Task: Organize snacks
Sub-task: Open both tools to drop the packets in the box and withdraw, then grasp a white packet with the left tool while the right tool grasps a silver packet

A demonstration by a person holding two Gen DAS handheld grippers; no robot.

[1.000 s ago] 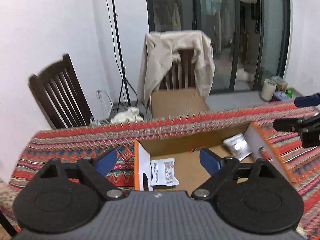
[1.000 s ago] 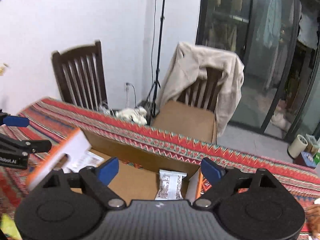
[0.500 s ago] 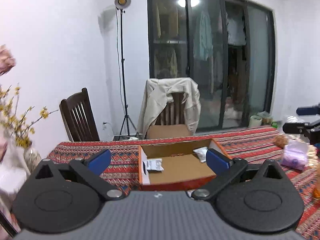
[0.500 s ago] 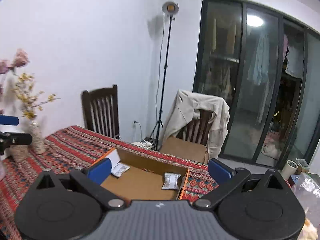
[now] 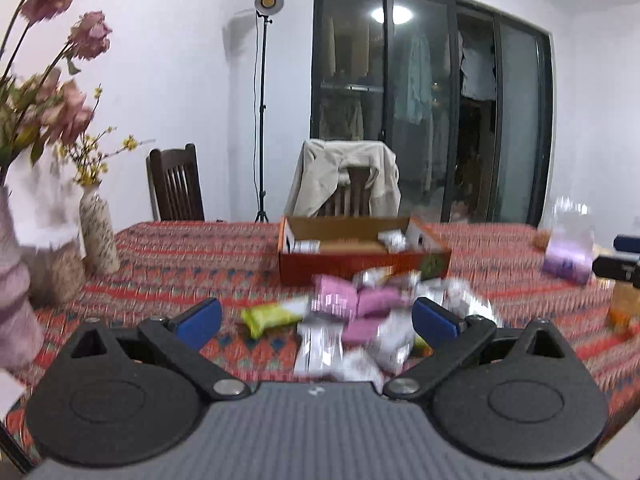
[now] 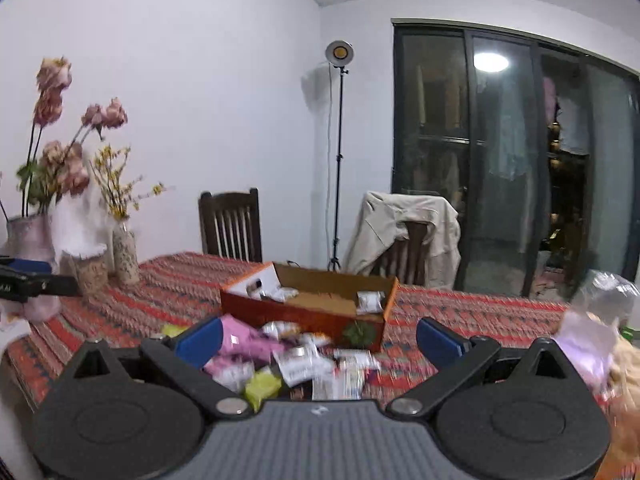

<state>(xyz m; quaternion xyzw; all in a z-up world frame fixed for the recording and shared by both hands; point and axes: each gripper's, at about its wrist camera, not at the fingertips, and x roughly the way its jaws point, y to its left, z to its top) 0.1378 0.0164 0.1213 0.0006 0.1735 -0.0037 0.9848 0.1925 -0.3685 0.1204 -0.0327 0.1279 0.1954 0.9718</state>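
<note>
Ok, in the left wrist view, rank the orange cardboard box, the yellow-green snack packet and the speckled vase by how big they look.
1. Orange cardboard box, clearly largest.
2. Speckled vase.
3. Yellow-green snack packet, not far behind the vase; blur and nearness leave that pair unsure.

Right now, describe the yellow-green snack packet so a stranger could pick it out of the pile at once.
Start at the open orange cardboard box on the red patterned tablecloth. In front of it lies a loose pile of pink and silver-white snack packets. The yellow-green snack packet lies at that pile's left edge in the left wrist view, the only one of that colour there, set slightly apart from the pink ones.
</note>
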